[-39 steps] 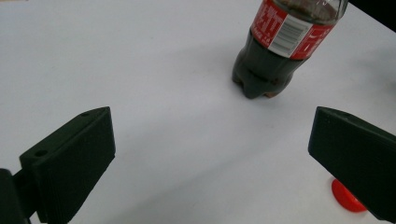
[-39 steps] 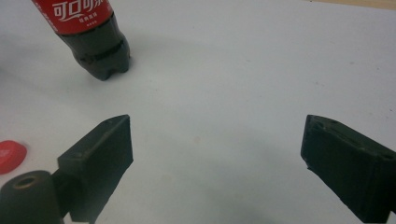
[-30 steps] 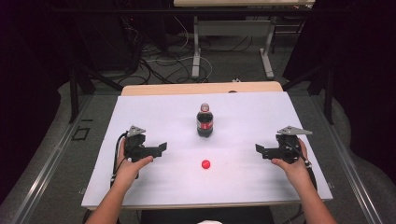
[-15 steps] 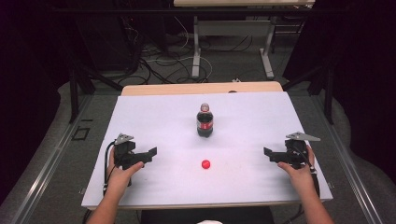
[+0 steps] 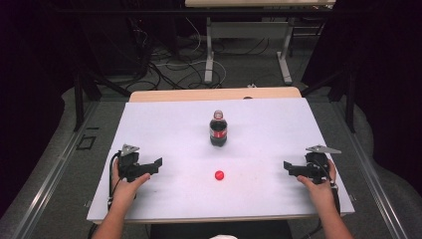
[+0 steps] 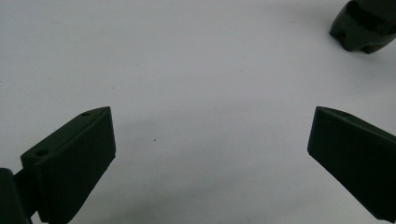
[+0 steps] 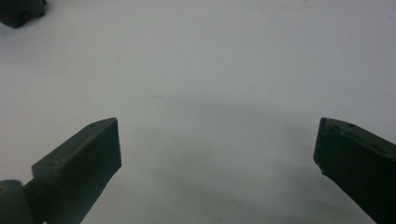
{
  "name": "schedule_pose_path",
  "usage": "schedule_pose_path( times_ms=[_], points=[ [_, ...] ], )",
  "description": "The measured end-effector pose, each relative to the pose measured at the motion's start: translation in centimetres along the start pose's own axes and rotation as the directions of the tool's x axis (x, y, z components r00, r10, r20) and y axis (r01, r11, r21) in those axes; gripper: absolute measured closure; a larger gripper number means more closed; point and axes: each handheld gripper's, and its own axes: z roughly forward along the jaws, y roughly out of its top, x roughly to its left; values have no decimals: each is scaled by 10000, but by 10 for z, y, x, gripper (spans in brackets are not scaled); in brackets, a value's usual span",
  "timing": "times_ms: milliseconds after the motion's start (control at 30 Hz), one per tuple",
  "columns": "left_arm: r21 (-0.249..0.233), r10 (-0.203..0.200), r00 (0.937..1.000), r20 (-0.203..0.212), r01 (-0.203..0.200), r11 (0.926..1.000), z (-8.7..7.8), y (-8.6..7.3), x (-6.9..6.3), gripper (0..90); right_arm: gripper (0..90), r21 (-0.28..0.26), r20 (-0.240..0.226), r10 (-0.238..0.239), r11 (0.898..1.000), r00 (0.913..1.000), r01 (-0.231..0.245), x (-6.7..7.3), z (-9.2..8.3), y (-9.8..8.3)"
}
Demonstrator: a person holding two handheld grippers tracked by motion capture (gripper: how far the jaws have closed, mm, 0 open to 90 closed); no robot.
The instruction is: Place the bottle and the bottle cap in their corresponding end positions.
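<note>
High view shows the cola bottle (image 5: 218,132) upright mid-tabletop (image 5: 164,119), its red cap (image 5: 219,175) lying apart and not yet fitted, while left hand-held gripper (image 5: 155,165) and right hand-held gripper (image 5: 288,167) rest spread, empty.

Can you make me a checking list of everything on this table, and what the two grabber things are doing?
Surface: white table top, flat and bare around the things.
Job's things: cola bottle upright mid-table, cap off; red cap lying in front of it, apart.
Clutter: nothing seen.
Grippers: left hand-held gripper and right hand-held gripper open, holding nothing, low by the near corners.
Cables: black cable by the left hand; loose floor cables beyond.
Surroundings: dark room, another table's legs behind.
</note>
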Motion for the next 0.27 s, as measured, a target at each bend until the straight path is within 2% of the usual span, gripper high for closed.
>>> schedule_pose_path(
  times_ms=[167,267],
  points=[
    [23,-3,10000,-9,3,10000,-1,0,2,13,5,168,-4,117,9998,9999,-117,1,1,0],
    [30,6,10000,-22,-6,10000,-1,0,2,14,5,285,-58,14,9996,10000,-12,1,1,0]
  ],
)
